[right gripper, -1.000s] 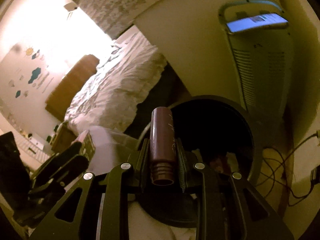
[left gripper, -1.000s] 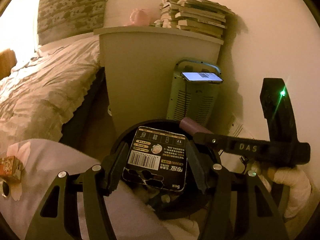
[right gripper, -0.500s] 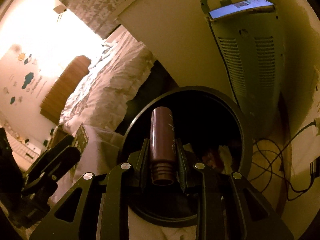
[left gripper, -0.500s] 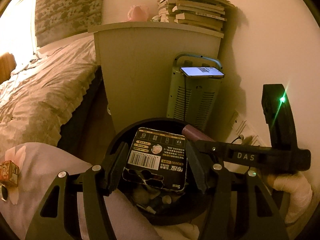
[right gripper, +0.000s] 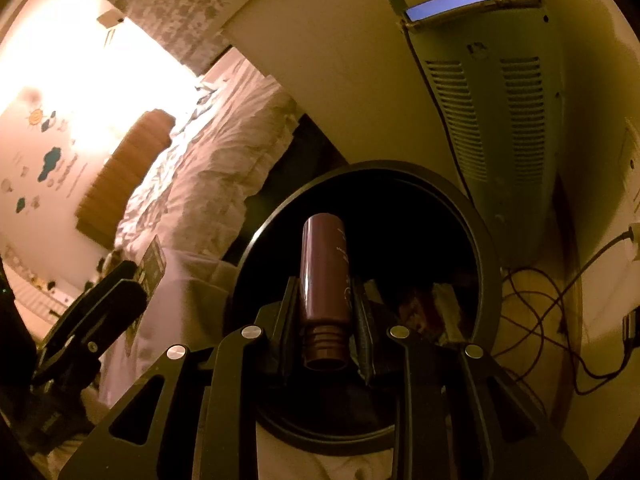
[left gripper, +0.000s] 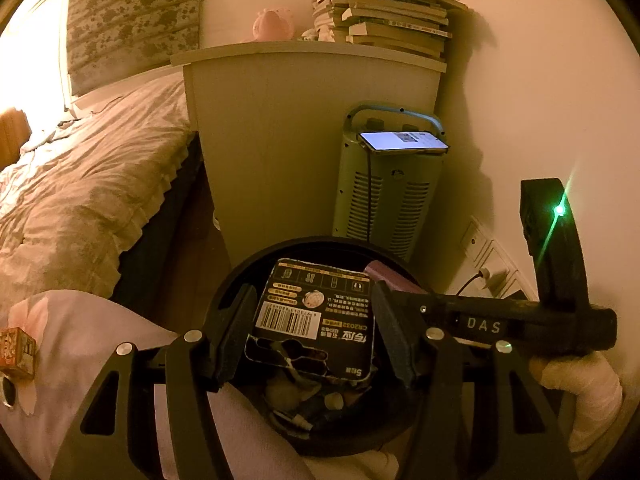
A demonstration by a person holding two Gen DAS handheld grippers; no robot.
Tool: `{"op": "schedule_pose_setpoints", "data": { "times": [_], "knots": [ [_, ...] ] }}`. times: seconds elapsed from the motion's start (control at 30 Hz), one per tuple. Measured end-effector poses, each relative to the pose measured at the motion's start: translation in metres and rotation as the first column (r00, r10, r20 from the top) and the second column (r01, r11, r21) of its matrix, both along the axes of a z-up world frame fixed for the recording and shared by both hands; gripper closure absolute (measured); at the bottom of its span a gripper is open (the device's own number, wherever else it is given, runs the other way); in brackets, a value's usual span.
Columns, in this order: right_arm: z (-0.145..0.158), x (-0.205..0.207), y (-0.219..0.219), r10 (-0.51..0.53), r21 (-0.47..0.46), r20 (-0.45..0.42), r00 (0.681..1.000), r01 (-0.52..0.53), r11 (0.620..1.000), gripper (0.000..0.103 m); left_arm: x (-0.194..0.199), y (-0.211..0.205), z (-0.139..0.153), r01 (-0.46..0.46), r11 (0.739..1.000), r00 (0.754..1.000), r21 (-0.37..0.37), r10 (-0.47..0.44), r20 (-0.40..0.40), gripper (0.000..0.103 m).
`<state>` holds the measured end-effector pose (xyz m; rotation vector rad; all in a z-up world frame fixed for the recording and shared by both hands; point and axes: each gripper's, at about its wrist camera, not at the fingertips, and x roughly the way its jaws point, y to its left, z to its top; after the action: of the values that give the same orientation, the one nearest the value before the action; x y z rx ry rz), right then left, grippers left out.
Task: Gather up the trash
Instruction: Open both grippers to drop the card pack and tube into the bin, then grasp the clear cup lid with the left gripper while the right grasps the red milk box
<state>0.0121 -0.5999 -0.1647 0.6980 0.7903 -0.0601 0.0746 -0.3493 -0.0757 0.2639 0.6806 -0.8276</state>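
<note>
My left gripper (left gripper: 314, 320) is shut on a black battery blister card (left gripper: 316, 316) with a barcode and holds it over the round black trash bin (left gripper: 240, 280), which holds several scraps. My right gripper (right gripper: 325, 304) is shut on a dark purple capless bottle (right gripper: 324, 268) and holds it over the same bin (right gripper: 486, 248). In the left wrist view the right gripper (left gripper: 384, 292) reaches in from the right with the bottle tip (left gripper: 378, 270) showing. In the right wrist view the left gripper's body (right gripper: 104, 304) shows at the left with the card (right gripper: 154, 264).
A pale green heater (left gripper: 388, 200) with a lit phone (left gripper: 402, 141) on top stands behind the bin, beside a nightstand (left gripper: 304, 128) with stacked books (left gripper: 388, 20). A bed (left gripper: 80, 192) is left. Cables (right gripper: 560, 312) lie on the floor right. A small box (left gripper: 16, 352) sits far left.
Both grippers have moved further over the bin with their loads; the bin opening sits more squarely under them. Both grips are unchanged.
</note>
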Motion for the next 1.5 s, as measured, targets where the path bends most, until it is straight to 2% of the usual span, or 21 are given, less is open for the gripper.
{"op": "schedule_pose_setpoints", "data": {
  "times": [0.43, 0.5, 0.57, 0.6, 0.83, 1.03, 1.23, 1.33, 1.5],
  "knots": [
    [-0.003, 0.002, -0.005, -0.014, 0.009, -0.022, 1.0, 0.015, 1.0, 0.075, 0.002, -0.008, -0.001, 0.001, 1.0, 1.0, 0.01, -0.001, -0.001, 0.041],
    [-0.003, 0.001, -0.005, -0.021, 0.007, -0.021, 1.0, 0.021, 1.0, 0.066, 0.001, -0.008, -0.001, -0.004, 1.0, 1.0, 0.01, 0.003, 0.007, 0.034],
    [-0.001, -0.001, -0.005, -0.033, 0.003, -0.018, 0.999, 0.033, 0.999, 0.048, 0.001, -0.006, -0.001, -0.008, 1.0, 1.0, 0.006, 0.008, 0.012, 0.025],
    [0.0, -0.002, -0.005, -0.037, 0.004, -0.014, 0.999, 0.037, 0.999, 0.047, 0.0, -0.005, -0.001, -0.01, 1.0, 1.0, 0.004, 0.01, 0.014, 0.023],
    [0.005, 0.003, 0.007, -0.014, -0.018, -0.015, 1.0, 0.013, 1.0, 0.046, 0.003, 0.014, 0.003, -0.039, 0.999, 0.999, -0.019, 0.039, 0.013, 0.023],
    [0.011, 0.02, 0.039, 0.074, -0.055, -0.008, 0.997, -0.074, 0.996, 0.046, 0.016, 0.054, 0.004, -0.113, 0.993, 0.994, -0.045, 0.112, -0.007, 0.023],
    [0.028, 0.048, 0.092, 0.206, -0.109, 0.013, 0.978, -0.203, 0.973, 0.046, 0.036, 0.115, 0.001, -0.238, 0.969, 0.971, -0.066, 0.236, -0.04, 0.022],
    [0.039, 0.066, 0.123, 0.285, -0.144, 0.022, 0.958, -0.279, 0.95, 0.046, 0.049, 0.158, -0.002, -0.329, 0.942, 0.944, -0.07, 0.327, -0.046, 0.015],
    [0.055, 0.099, 0.182, 0.419, -0.219, 0.026, 0.908, -0.404, 0.888, 0.046, 0.068, 0.223, -0.011, -0.455, 0.888, 0.89, -0.067, 0.45, -0.073, 0.015]
  ]
}}
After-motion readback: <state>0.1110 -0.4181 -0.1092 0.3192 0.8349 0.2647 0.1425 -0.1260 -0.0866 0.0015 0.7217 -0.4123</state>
